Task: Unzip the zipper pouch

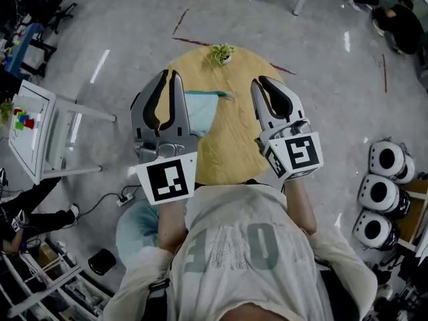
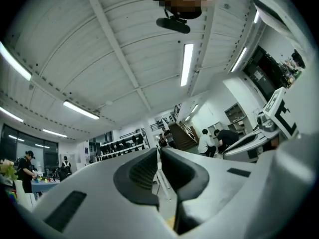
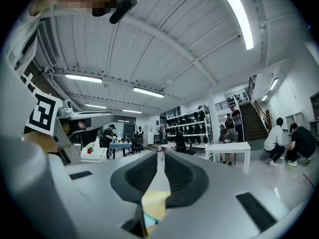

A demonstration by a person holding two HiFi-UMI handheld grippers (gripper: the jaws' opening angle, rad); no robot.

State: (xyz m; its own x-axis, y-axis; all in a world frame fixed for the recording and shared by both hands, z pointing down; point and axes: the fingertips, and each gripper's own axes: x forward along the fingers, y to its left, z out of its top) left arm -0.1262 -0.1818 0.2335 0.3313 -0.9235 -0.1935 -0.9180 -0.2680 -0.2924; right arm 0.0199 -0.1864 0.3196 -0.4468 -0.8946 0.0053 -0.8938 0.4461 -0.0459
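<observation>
Both grippers are up off the work. The left gripper (image 1: 169, 73) has its jaws pressed together on nothing, and the right gripper (image 1: 259, 81) likewise shows its tips meeting with only air between them. Each hangs well above the round pale-wood table (image 1: 234, 146) and points out across the room, not down at it.

The pale teal fabric zipper pouch (image 1: 202, 112) lies flat on the table's left half, partly hidden from above behind the left gripper. Its darker teal zipper (image 1: 208, 93) runs along the edge nearest the table's far side. It ends in a small tip near the table's middle that I take for the pull, though it is too small to be sure. A small green potted plant (image 1: 222, 53) stands at the table's far rim, apart from the pouch.

From where I stand the pouch looks light, soft and limp, likely to skid on the smooth wood or bunch when tugged. I'd pin the cloth beside the zipper with one gripper and pinch the little pull with the other, drawing along the zipper's line.
</observation>
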